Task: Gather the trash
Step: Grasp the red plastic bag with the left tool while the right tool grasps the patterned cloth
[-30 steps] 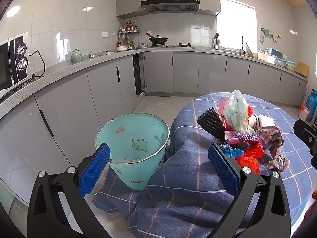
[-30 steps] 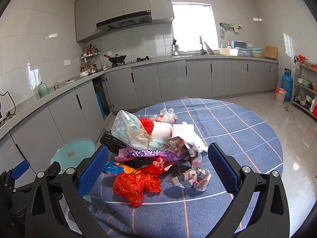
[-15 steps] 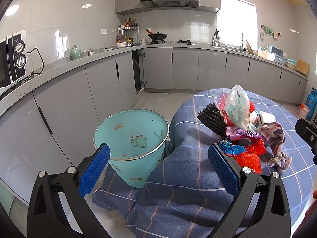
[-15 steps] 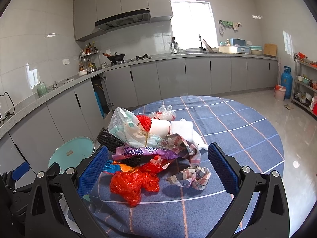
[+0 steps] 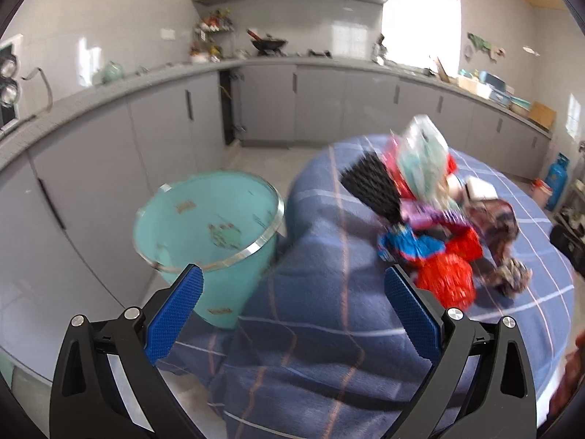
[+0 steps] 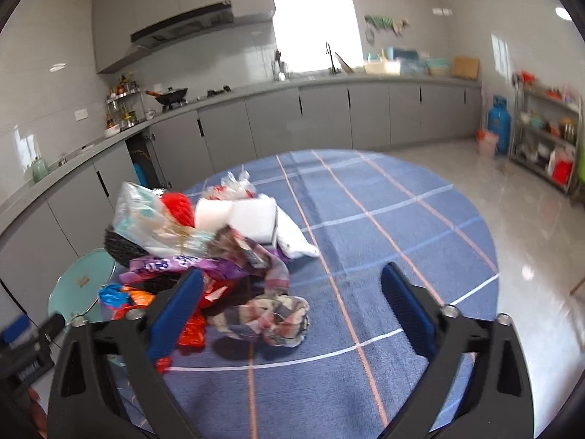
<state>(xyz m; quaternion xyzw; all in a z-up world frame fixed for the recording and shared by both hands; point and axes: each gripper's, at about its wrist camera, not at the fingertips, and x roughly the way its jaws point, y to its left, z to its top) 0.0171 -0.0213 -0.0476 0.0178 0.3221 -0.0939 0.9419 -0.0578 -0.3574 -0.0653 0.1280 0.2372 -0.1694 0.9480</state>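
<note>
Here's the round table under its blue checked tablecloth (image 6: 384, 219), and heaped toward its left edge sits the pile of trash (image 6: 204, 248): a crinkled red plastic bag (image 5: 444, 278), a blue wrapper (image 5: 409, 243), a purple printed wrapper (image 6: 175, 265), a black mesh foam sleeve (image 5: 373, 184), a pale translucent plastic bag (image 6: 146, 216), white foam blocks (image 6: 237, 216) and a crumpled plaid cloth (image 6: 270, 314).

The right gripper (image 6: 292, 311) points down at the near side of the pile, its blue-padded jaws closing; the plaid cloth lies between them in the view, but the pads press on nothing (the left pad overlaps the red bag, and contact can't be judged).

The left gripper (image 5: 292, 311) hangs wide open and empty over the drooping edge of the tablecloth. Just off the table's rim, on the floor by the grey cabinets (image 5: 109, 146), stands the turquoise plastic waste bin with a silver rim (image 5: 212, 226), mouth up, with no trash visible on the inner wall that shows. Everything is on the table.
</note>
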